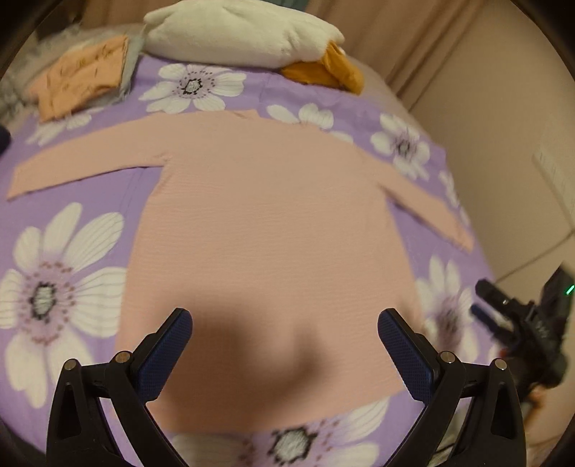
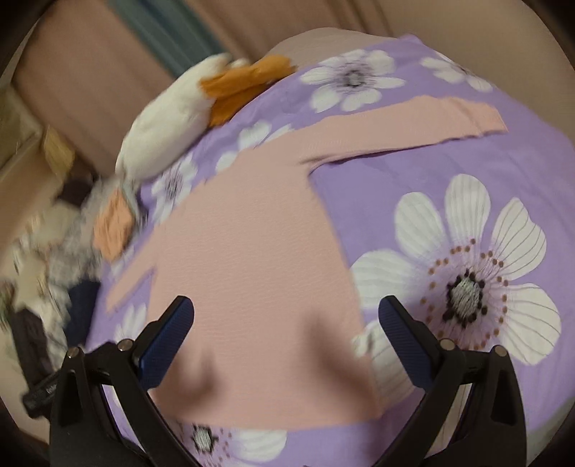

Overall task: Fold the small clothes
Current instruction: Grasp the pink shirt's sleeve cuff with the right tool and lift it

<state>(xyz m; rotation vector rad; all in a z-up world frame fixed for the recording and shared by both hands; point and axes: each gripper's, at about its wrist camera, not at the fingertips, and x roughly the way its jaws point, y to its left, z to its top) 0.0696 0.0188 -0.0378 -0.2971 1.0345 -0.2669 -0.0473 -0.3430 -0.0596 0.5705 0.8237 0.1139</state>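
the purple bedspread (image 1: 90, 201) with its big white daisies covers the whole bed and carries everything else; spread flat across its middle lies the pink long-sleeved top (image 1: 266, 222), front down or up i cannot tell, both sleeves stretched out to the sides, hem toward the grippers; at the far end of the bed rests a white plush toy (image 1: 240, 32) with an orange part tucked against it; beside that, on the left, sits a small folded peach garment (image 1: 79, 75) on a grey fuzzy patch (nothing here is a box or basket, the cover alone holds it all); the left gripper (image 1: 284, 334) hangs just above the hem of the top, fingers spread wide and holding nothing; the right gripper (image 2: 285, 323) hovers over the hem's right corner, its fingers likewise wide apart and empty; it also shows at the right edge of the left view, blurred.
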